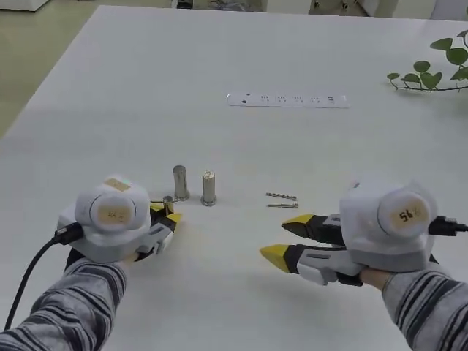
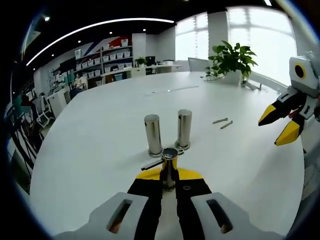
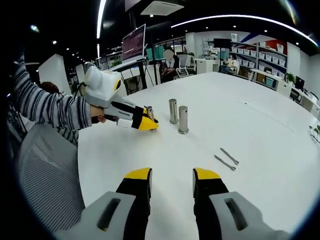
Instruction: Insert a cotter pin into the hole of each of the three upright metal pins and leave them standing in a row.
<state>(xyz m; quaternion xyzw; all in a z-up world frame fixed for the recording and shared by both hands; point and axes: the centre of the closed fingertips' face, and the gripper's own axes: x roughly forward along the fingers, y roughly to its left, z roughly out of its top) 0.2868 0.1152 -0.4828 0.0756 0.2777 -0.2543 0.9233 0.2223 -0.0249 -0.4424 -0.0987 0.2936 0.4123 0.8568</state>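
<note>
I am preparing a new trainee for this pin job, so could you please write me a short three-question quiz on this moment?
1. How many metal pins stand free on the white table, outside any gripper?
2. True or false: the right gripper is shut on a cotter pin.
3. What does the left gripper hold? A) a metal pin with a cotter pin through it B) a power strip C) nothing

Key: 1) two; 2) false: it is open and empty, and two cotter pins lie loose on the table; 3) A.
</note>
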